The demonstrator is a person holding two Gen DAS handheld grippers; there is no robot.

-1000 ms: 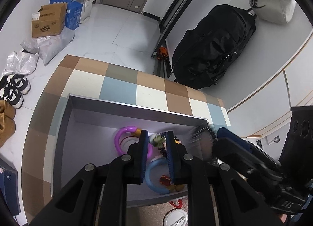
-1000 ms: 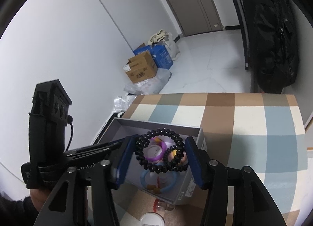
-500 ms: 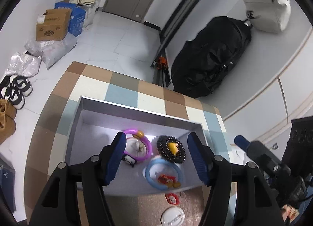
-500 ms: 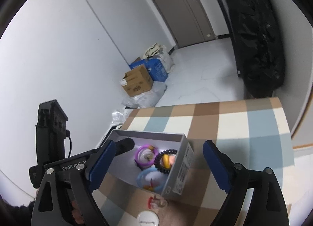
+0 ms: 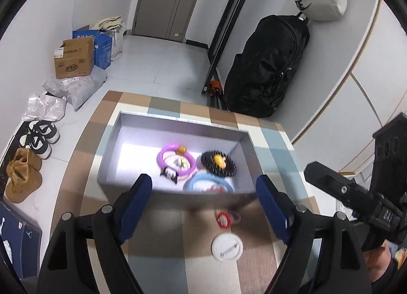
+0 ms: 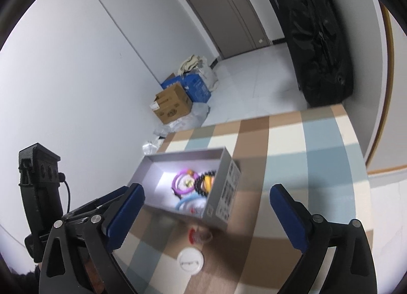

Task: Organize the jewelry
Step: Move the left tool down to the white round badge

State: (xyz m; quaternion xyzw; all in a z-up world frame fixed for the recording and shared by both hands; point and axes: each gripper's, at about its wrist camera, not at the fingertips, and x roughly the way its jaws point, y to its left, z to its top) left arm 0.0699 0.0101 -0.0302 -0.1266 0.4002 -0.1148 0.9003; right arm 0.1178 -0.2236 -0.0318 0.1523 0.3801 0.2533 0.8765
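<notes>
While your left gripper [image 5: 203,192] and right gripper [image 6: 206,205] are opening, empty, only the left view shows shoes [image 5: 38,138], three bracelets in one box [image 5: 175,118].

The red item [image 5: 223,220] on the checked table [image 5: 157,240] smears into blur, its shape unreadable. The box's [image 5: 178,198] near wall hides part of the blue ring [image 5: 203,184]. Print on the white disc [image 6: 190,261] is too small to read.
</notes>
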